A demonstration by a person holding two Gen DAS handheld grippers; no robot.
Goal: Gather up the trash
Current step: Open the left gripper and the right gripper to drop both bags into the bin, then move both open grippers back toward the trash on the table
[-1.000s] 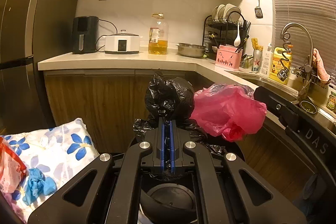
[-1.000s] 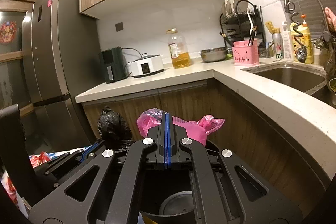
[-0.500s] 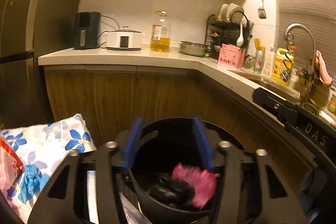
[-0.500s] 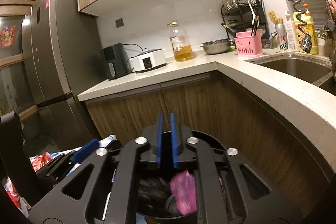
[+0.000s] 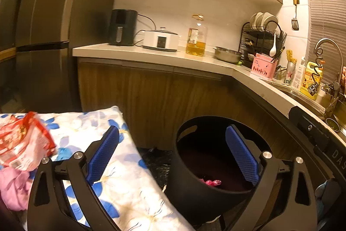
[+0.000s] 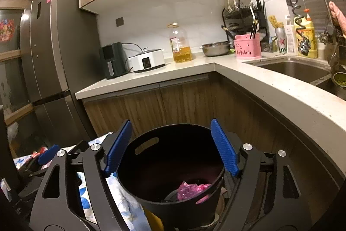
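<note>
Both bags dropped. My left gripper (image 5: 173,157) and right gripper (image 6: 172,145) have just been opening and now stand wide, nothing between the pads. Pink bag (image 6: 192,188) lies at the bottom of the black bin (image 6: 138,185); black bag no longer visible, presumably under it. A second ago each was pinched above the rim. Next: red wrapper (image 5: 23,142) on the floral cloth (image 5: 129,185), left side.

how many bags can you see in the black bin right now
1: a pink bag lies at the bottom of the black bin. More, such as a dark one, may be hidden in its shadowed interior.
</note>
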